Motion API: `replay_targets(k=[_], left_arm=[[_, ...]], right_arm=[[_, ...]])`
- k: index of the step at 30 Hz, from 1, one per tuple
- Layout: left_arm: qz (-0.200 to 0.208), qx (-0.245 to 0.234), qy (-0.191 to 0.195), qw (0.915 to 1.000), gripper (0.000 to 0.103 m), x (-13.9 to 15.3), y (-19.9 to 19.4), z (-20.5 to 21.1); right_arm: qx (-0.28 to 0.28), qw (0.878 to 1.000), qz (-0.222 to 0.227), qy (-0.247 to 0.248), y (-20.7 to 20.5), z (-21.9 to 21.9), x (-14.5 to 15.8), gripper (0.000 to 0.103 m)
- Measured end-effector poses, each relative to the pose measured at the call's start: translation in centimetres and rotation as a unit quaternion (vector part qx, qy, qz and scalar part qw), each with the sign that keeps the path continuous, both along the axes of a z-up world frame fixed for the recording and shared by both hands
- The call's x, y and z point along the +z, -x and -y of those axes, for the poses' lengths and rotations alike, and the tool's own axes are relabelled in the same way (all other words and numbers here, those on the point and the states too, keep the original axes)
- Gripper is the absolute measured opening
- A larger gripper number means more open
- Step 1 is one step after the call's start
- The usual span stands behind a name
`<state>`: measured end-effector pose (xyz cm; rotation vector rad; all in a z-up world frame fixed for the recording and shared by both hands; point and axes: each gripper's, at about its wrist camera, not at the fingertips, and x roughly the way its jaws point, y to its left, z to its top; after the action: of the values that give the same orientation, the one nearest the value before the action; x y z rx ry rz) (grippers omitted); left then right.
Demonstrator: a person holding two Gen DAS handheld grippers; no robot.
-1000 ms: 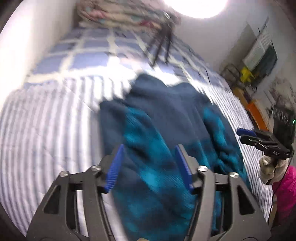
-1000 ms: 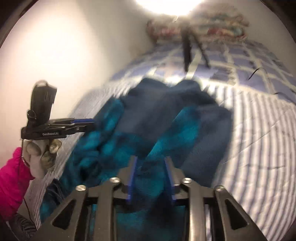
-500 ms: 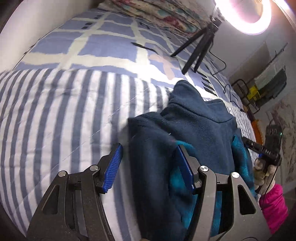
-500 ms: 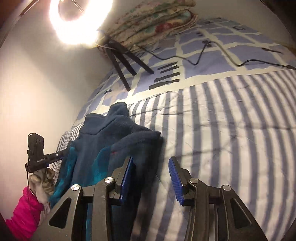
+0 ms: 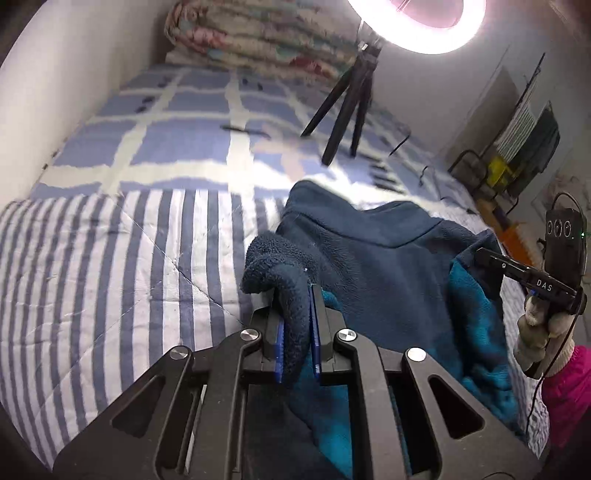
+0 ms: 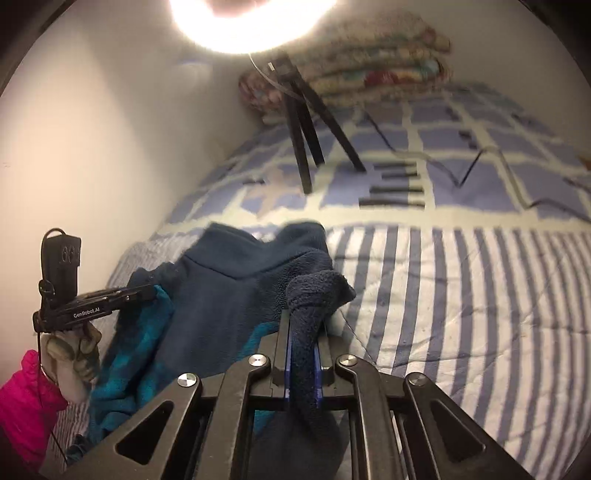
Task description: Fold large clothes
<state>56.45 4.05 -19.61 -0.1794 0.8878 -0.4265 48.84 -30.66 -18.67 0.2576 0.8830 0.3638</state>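
A dark navy fleece jacket (image 5: 384, 266) with a teal inner pile lies on the striped part of the bedspread (image 5: 110, 266), its collar toward the checked part and its body bunched toward the camera; in the left wrist view a thick fold of its left edge stands pinched between the blue pads of the left gripper (image 5: 297, 325), whose jaws are drawn narrow on the fabric, the fold curling up and over just beyond the fingertips; in the right wrist view the opposite edge of the jacket (image 6: 229, 295) is clamped the same way in the right gripper (image 6: 304, 354), jaws close together with a roll of navy fleece squeezed between them and flopping over their tips; the garment thus spans between the two tools, each gripper appearing at the far side of the other's view, held by a gloved hand (image 5: 539, 332) with a pink sleeve; beyond the jacket a black tripod (image 5: 347, 107) stands on the checked bedding, bearing a bright ring light (image 5: 417, 22); folded floral quilts (image 5: 258, 40) are stacked by the wall behind it.
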Motion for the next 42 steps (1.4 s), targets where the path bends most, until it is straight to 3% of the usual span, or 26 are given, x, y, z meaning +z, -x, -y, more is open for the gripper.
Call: replay_targets(k=[10,16,29,35,38,42], left_arm=[[0.064,-0.029,0.000,0.9975,0.008,7.3,9.0,0.7],[0.072,-0.035,0.004,0.9967,0.008,9.3,15.2,0.3],[0.028,-0.046,-0.005,0.9985,0.008,5.6,26.4,-1.4],[-0.004,-0.062,-0.056,0.9965,0.012,3.2,31.0,-0.7],[-0.004,-0.055,-0.061,0.9966,0.020,3.7,33.1,-0.9],[0.008,-0.036,-0.049,0.9981,0.022,6.3,36.0,-2.2]], right_arm=[[0.023,0.998,0.047,0.043,7.3,-2.3,7.1,0.006],[0.040,0.997,0.045,0.053,13.6,-3.3,9.8,0.006],[0.062,0.997,0.003,0.054,25.5,-5.0,7.4,0.006],[0.061,0.993,-0.027,0.093,30.2,-5.8,5.1,0.008],[0.049,0.993,-0.029,0.103,31.8,-5.7,6.0,0.021],[0.034,0.993,-0.009,0.113,34.7,-5.3,9.3,0.023]])
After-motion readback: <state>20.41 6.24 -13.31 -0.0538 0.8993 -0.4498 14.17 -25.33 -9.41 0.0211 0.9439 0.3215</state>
